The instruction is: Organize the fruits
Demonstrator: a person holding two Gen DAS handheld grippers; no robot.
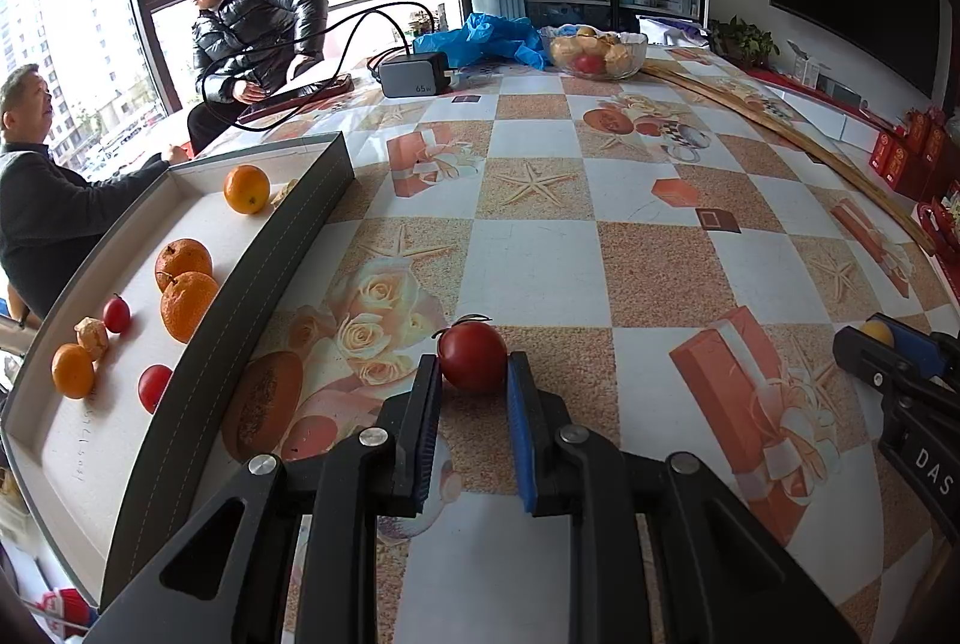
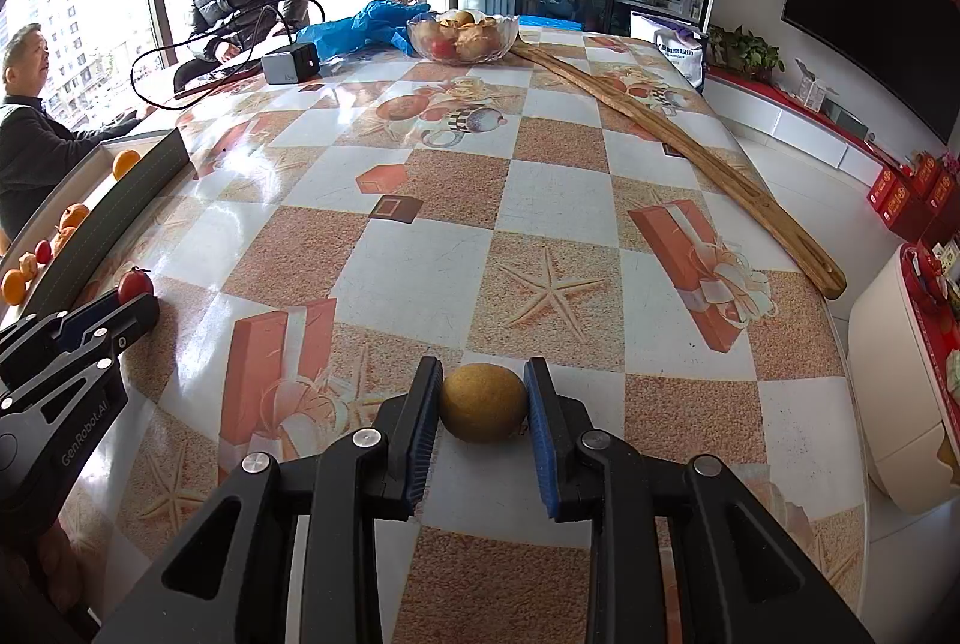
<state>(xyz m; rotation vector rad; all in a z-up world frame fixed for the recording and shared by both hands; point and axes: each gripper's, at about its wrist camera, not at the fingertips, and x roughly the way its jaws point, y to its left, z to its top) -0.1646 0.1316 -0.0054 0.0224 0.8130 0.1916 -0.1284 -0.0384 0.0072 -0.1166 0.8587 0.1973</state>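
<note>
My left gripper (image 1: 472, 365) is shut on a red tomato (image 1: 472, 355) with a dark stem, held just above the table; it also shows in the right wrist view (image 2: 134, 285). My right gripper (image 2: 483, 401) is shut on a round yellow-brown fruit (image 2: 483, 402), which also shows at the right edge of the left wrist view (image 1: 876, 332). A shallow box (image 1: 288, 224) at the left holds several oranges (image 1: 187, 305) and small red fruits (image 1: 154, 387). A glass bowl (image 1: 636, 56) of fruit stands at the far end.
A grey charger (image 1: 415, 74) with a black cable, a blue plastic bag (image 1: 480, 38) and a long wooden stick (image 2: 678, 140) lie on the table. Two people (image 1: 252, 38) sit by the window at the far left. A white appliance (image 2: 900, 392) stands to the right.
</note>
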